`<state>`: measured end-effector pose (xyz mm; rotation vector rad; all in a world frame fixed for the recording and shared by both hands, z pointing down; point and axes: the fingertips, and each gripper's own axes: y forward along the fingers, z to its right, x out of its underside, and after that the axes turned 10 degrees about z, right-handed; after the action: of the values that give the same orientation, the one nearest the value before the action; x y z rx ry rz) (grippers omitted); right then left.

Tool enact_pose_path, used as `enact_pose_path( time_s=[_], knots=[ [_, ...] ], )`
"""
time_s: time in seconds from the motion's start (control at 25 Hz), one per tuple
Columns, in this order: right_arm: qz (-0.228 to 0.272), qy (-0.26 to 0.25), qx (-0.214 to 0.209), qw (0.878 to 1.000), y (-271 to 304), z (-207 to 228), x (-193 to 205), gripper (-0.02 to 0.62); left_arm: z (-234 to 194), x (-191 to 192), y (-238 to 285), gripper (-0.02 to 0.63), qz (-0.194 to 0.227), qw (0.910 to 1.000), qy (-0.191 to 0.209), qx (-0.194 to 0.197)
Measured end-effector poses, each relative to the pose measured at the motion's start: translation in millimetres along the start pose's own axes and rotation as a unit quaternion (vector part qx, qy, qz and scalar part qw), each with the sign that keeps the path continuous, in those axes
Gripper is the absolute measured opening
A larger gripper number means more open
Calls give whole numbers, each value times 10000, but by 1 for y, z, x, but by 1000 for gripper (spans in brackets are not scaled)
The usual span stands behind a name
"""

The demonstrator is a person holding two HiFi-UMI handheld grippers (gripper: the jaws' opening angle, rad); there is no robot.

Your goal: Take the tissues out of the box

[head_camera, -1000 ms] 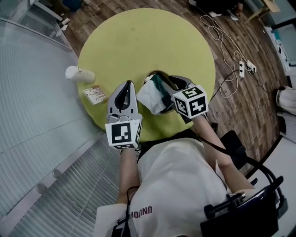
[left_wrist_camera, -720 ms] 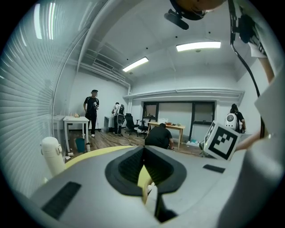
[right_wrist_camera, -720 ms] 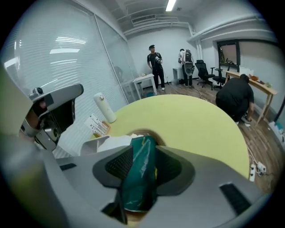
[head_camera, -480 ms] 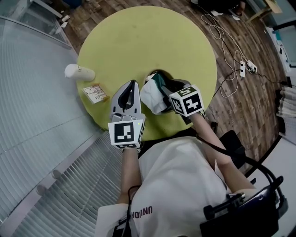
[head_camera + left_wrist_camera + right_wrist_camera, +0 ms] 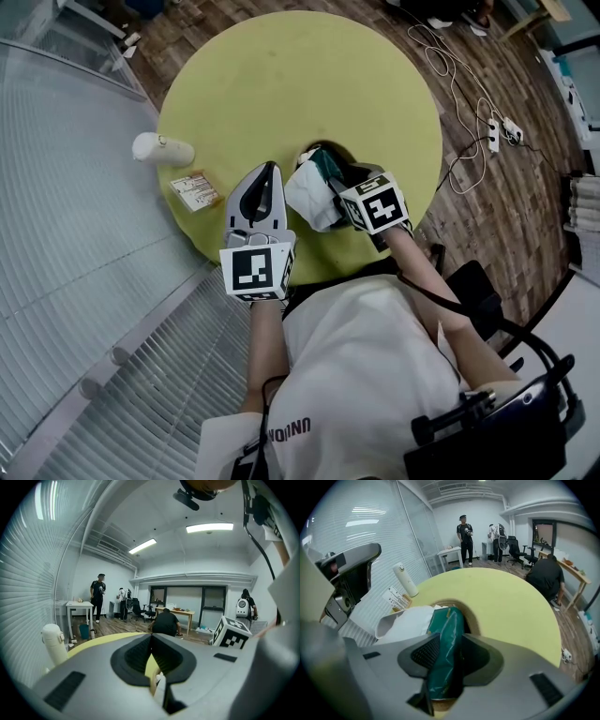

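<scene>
**Person's end of the table.** Two hand-held grippers work at the near edge of one round yellow-green table (image 5: 281, 75).
- **Left gripper:** the left gripper (image 5: 267, 173) rests low and nearly level, just left of the work. Its jaws are pressed together with nothing between them, and it has not shifted.
- **Right gripper:** the right gripper (image 5: 450, 639) has tipped and come down over the last moment, and its jaws have just been spreading to their widest. One green tissue pack (image 5: 446, 625) now stands between its pads. The pads look released, flanking the pack rather than pinching it. This probably marks the end of the approach, with the grasp and the lift out still to come.

**Task object.** The green tissue pack sits at the table's near edge, pressed against one white box (image 5: 405, 620). A brown rim curves behind it. Whether the pack is still seated inside cannot be told.

**Mid-table, left edge.** One small printed card packet (image 5: 194, 190) lies flat here. Beyond it is one white bottle (image 5: 161, 148), lying on its side in the head view. Both are well apart from the box.

**Far room.** At least three people are present. One standing person (image 5: 464, 532) is by a desk, one crouched person (image 5: 546, 578) is on the wooden floor, and the others are too small to count surely.
</scene>
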<state>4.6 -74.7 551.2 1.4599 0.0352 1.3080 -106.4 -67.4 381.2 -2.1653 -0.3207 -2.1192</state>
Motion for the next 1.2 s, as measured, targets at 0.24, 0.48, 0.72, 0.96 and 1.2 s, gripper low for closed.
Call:
enact_pose_path(
  time_s=[0.24, 0.48, 0.72, 0.96, 1.2],
  knots=[
    [-222, 24, 12, 9998, 3, 0, 5, 149, 0, 3, 0, 14, -35, 10000, -9, 13],
    [-324, 98, -46, 9994, 6, -1, 8, 126, -1, 2, 1, 14, -30, 10000, -5, 16],
    [-421, 153, -101, 9989, 7, -1, 9, 117, -5, 2, 2, 14, -11, 10000, -12, -29],
    [-514, 107, -133, 9985, 8, -1, 9, 110, -4, 3, 4, 14, -4, 10000, -10, 1],
    [-499, -90, -40, 9987, 9, 0, 9, 94, -3, 4, 6, 14, -22, 10000, -25, 7]
  ],
)
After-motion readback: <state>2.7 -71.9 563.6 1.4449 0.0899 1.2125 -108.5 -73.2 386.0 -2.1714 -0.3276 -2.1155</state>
